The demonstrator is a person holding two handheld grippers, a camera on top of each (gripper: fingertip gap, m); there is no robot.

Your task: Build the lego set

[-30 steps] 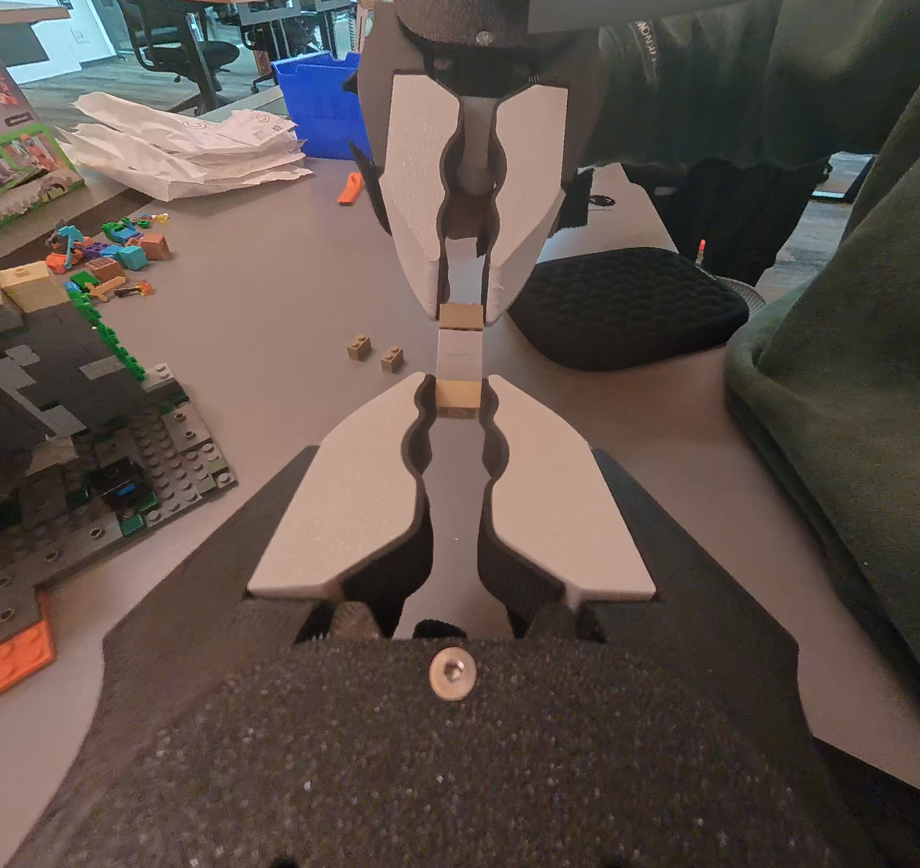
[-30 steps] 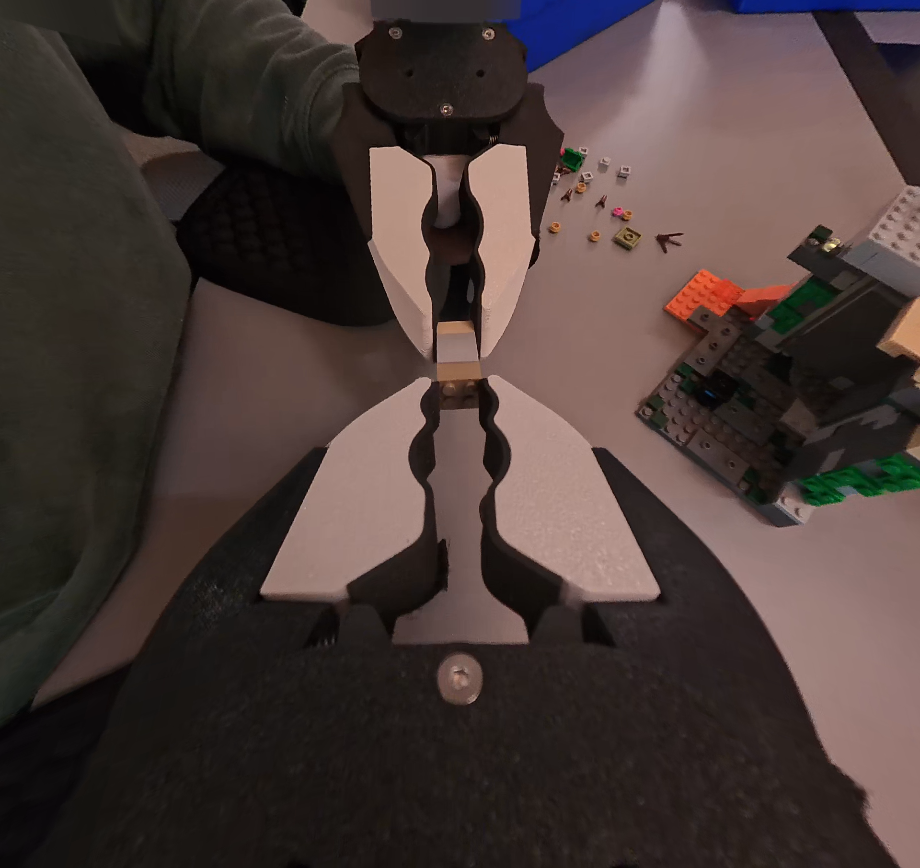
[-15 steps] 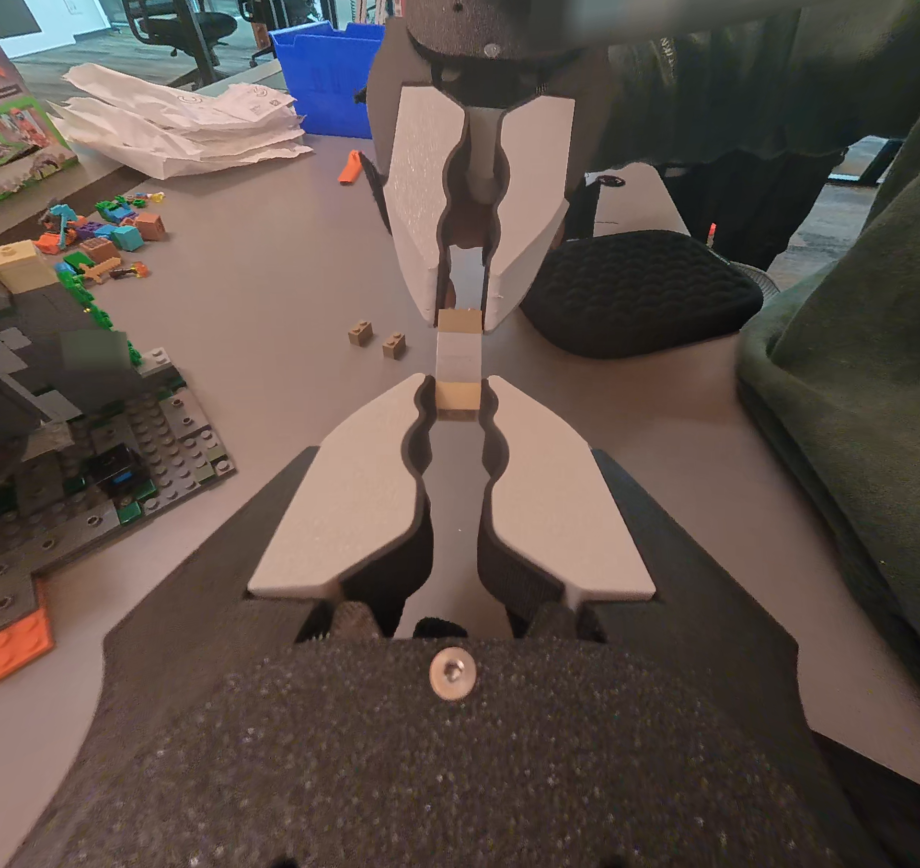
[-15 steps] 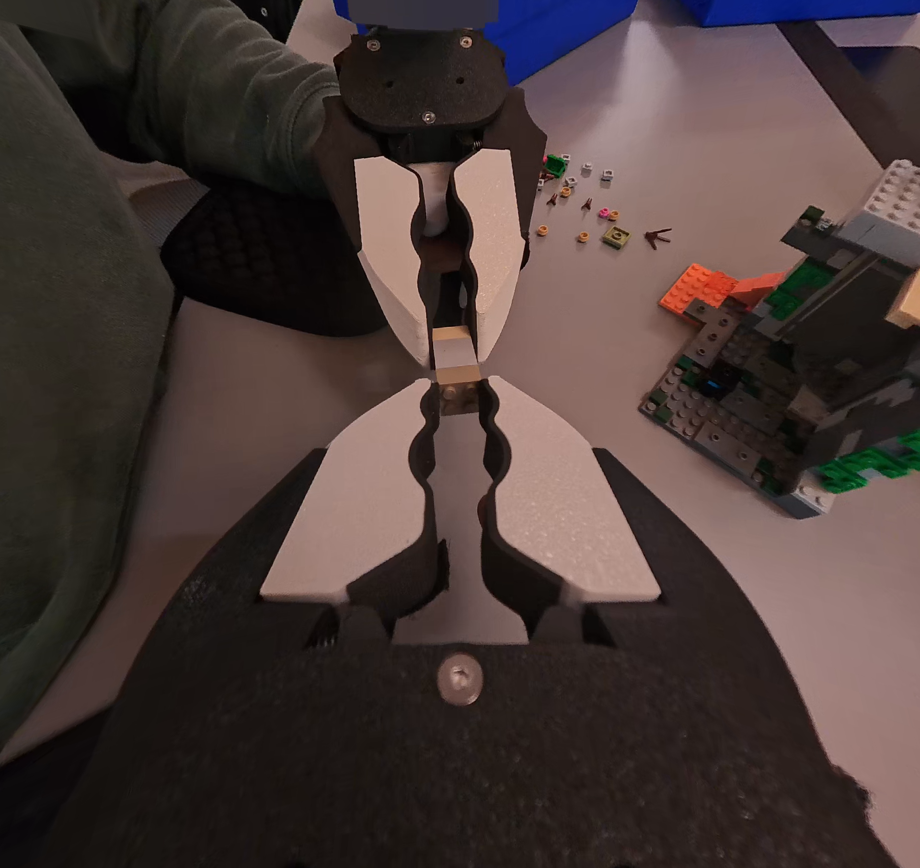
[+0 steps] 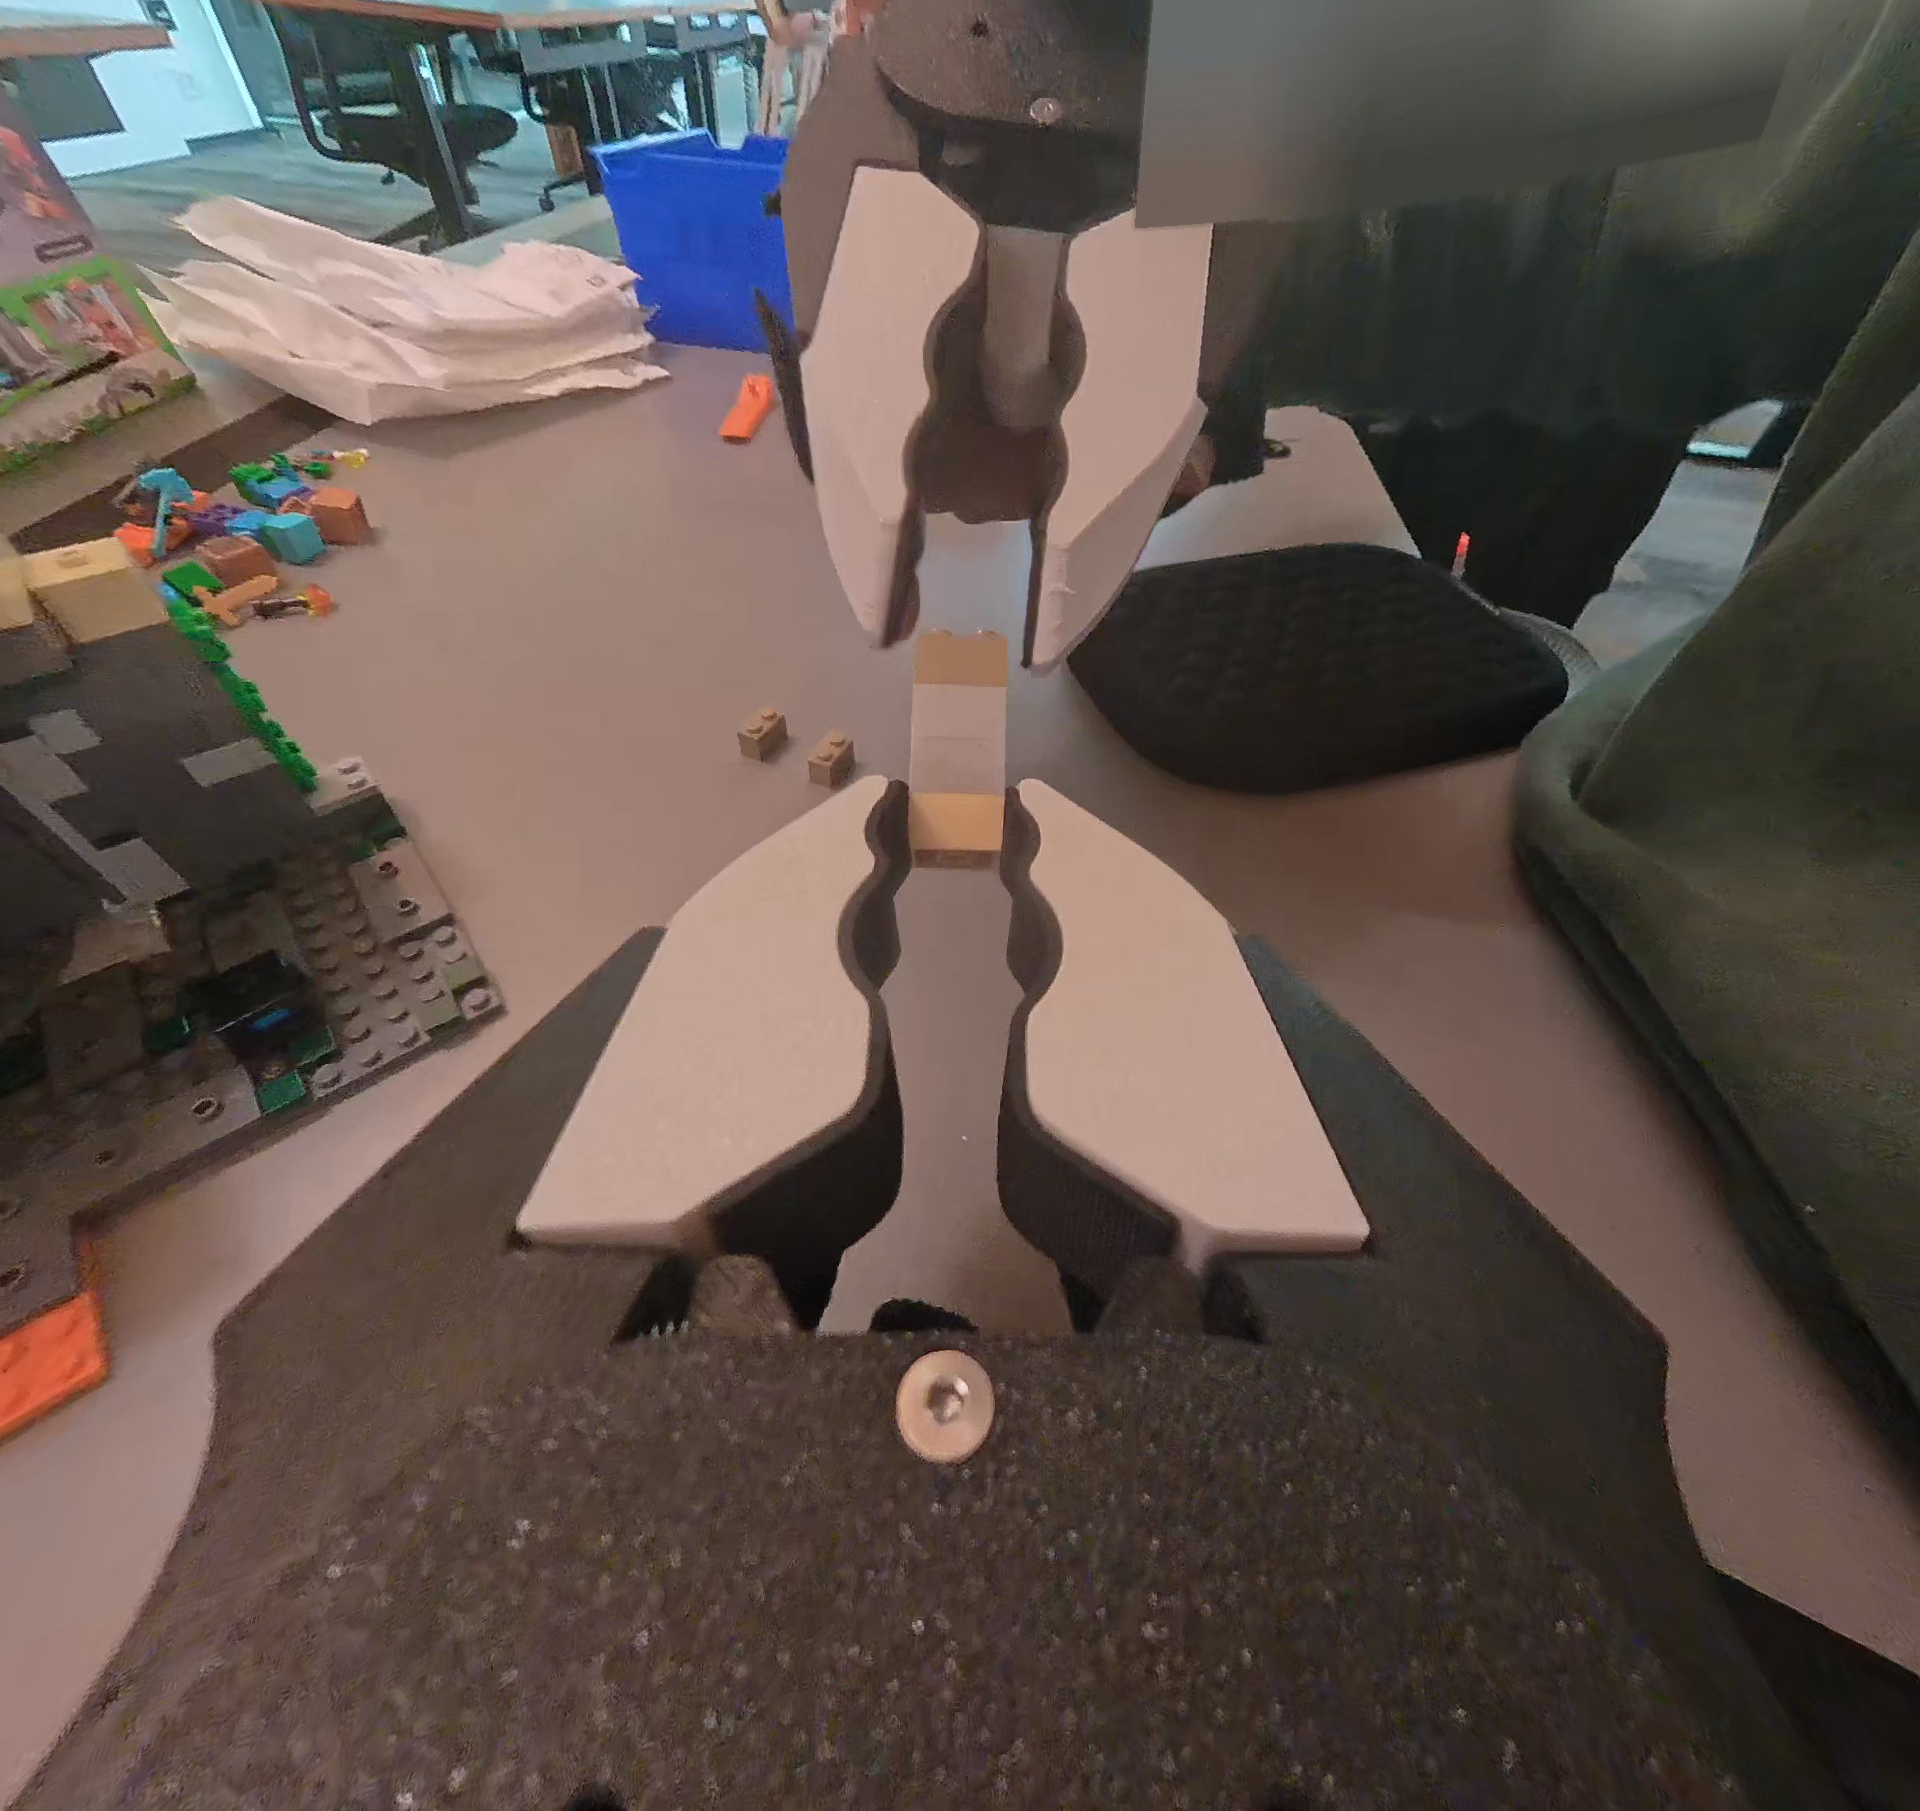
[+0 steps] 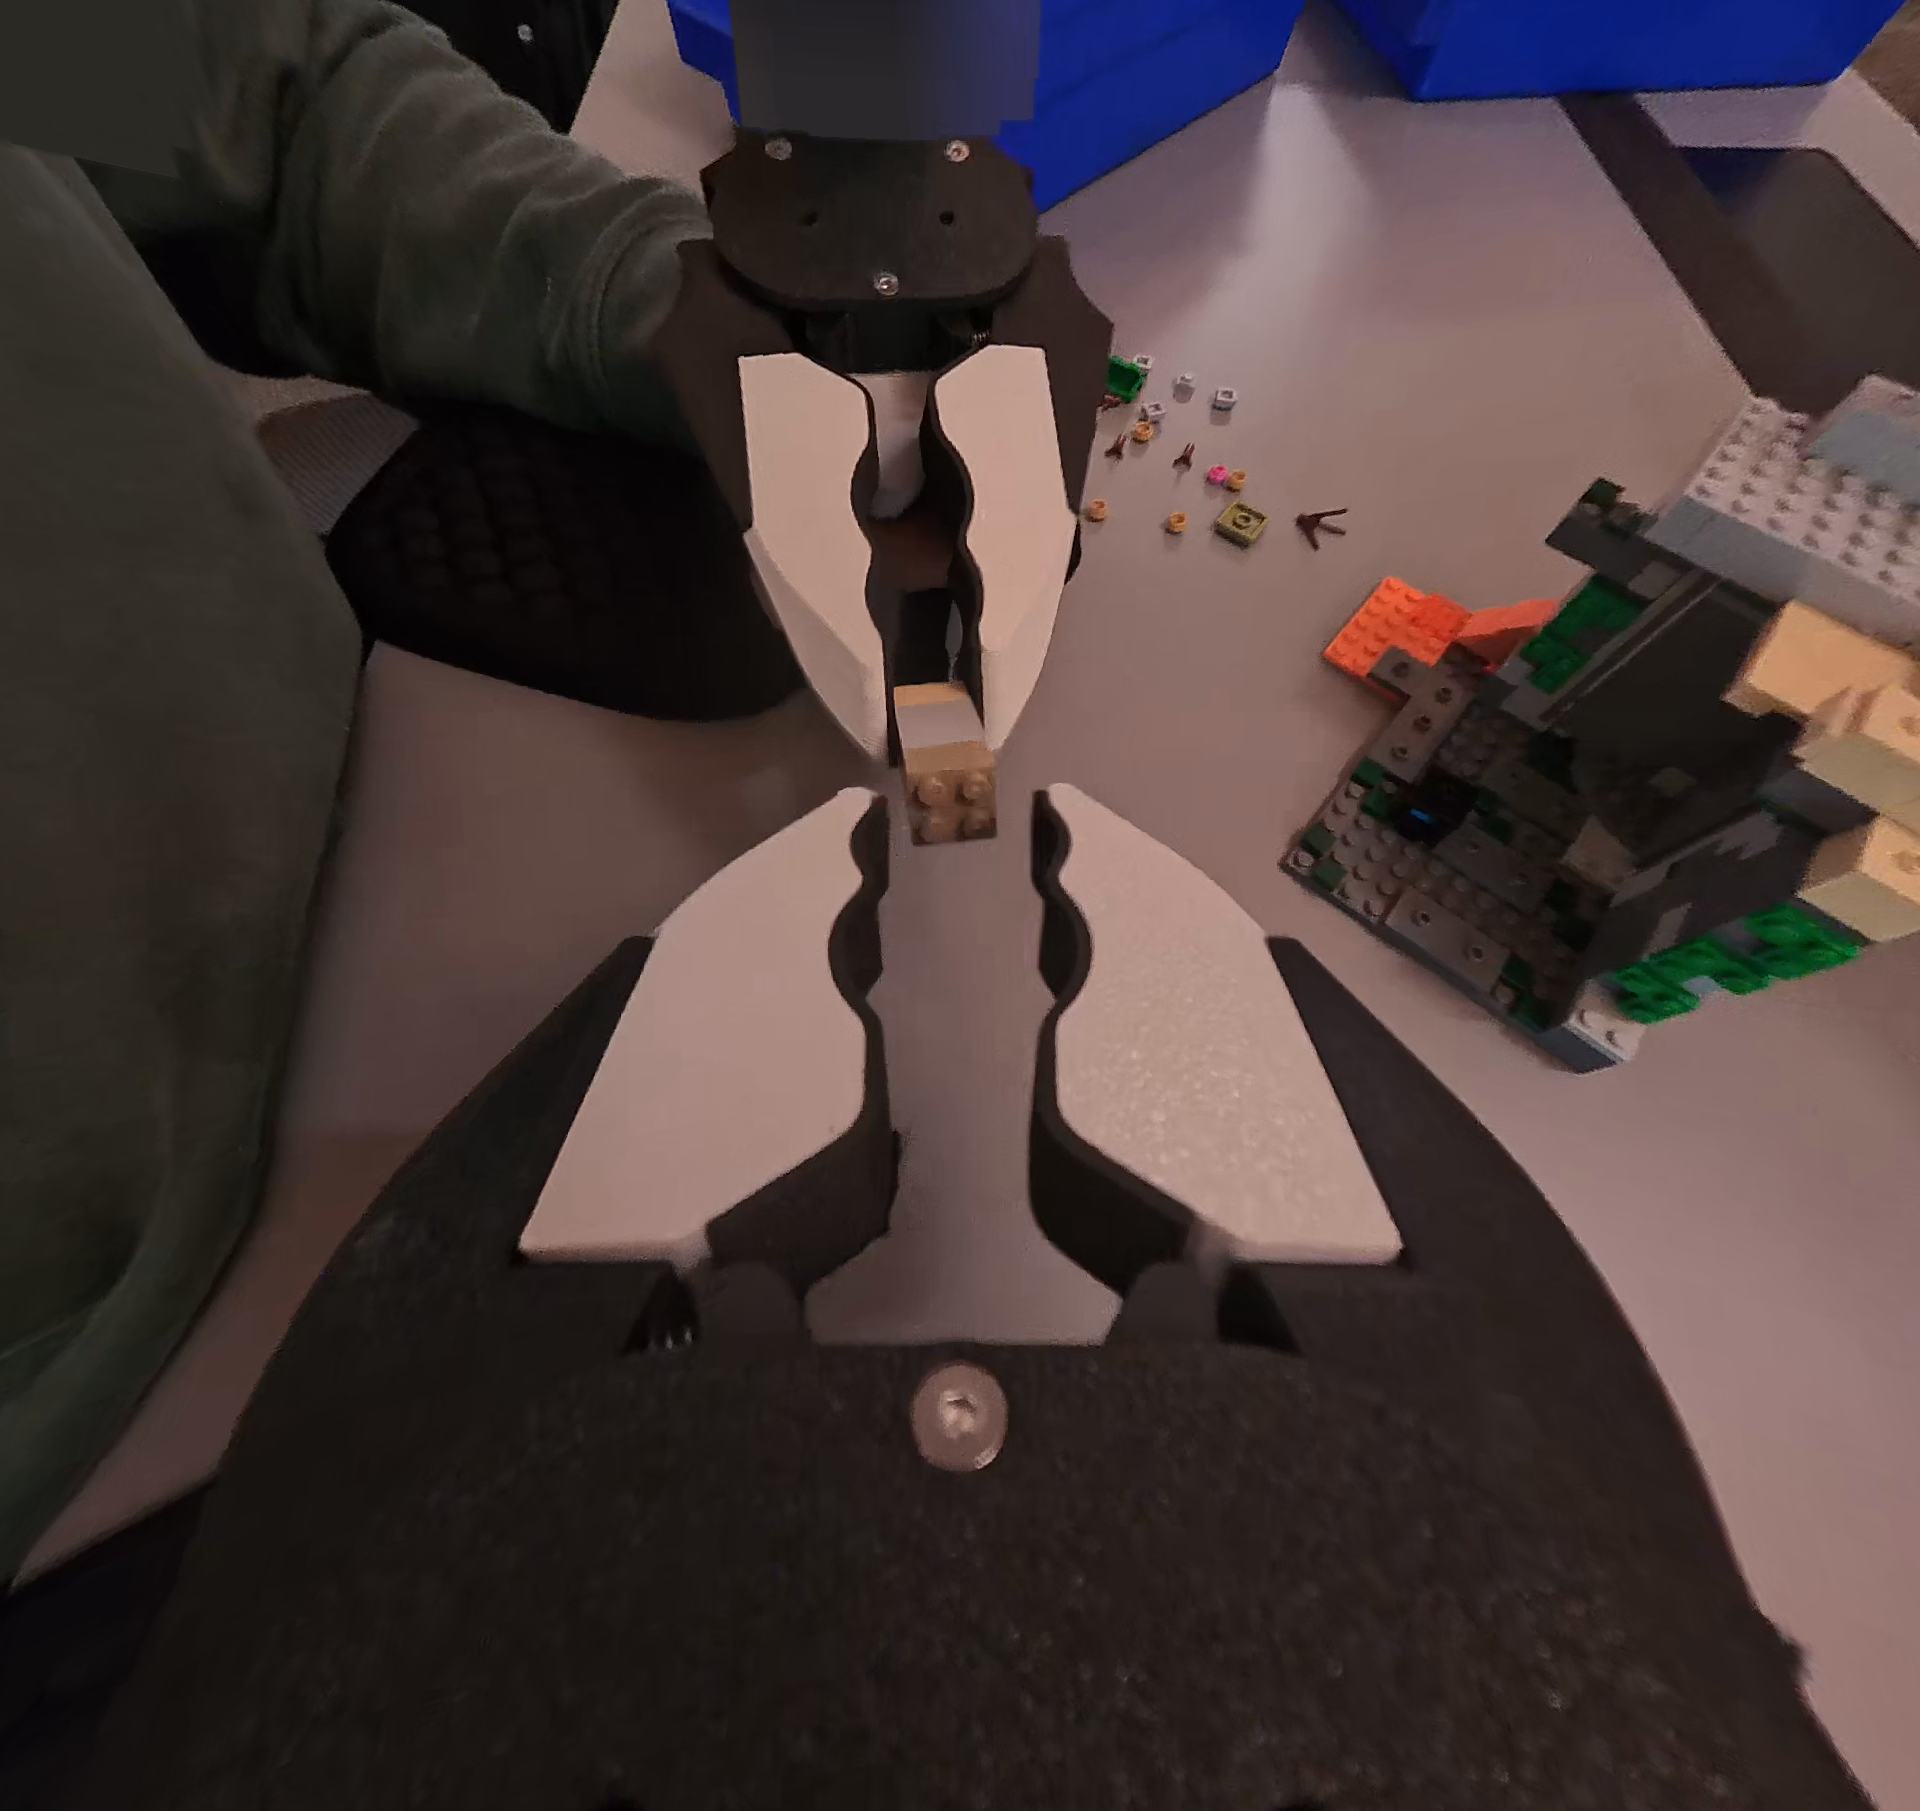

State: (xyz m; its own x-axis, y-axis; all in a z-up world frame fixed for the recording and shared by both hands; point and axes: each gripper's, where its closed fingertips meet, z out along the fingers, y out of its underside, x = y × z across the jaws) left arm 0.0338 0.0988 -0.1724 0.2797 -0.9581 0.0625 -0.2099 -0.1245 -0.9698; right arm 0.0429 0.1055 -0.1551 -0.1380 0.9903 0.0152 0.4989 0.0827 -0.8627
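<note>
since half a second ago the right tongs [image 5: 961, 649] have parted and let go of the brick stack [image 5: 958, 751], whose tan top now stands free in the left wrist view while the left tongs [image 5: 957, 821] stay clamped on its tan bottom above the counter [image 5: 582, 639], two loose tan bricks [image 5: 797, 745] lying nearby. seen from the right wrist view, the right tongs [image 6: 956, 811] stand apart around the studded end of the brick stack [image 6: 948, 779], the left tongs [image 6: 940, 733] grip its far end, and the partly built lego set [image 6: 1621, 805] sits to the right.
</note>
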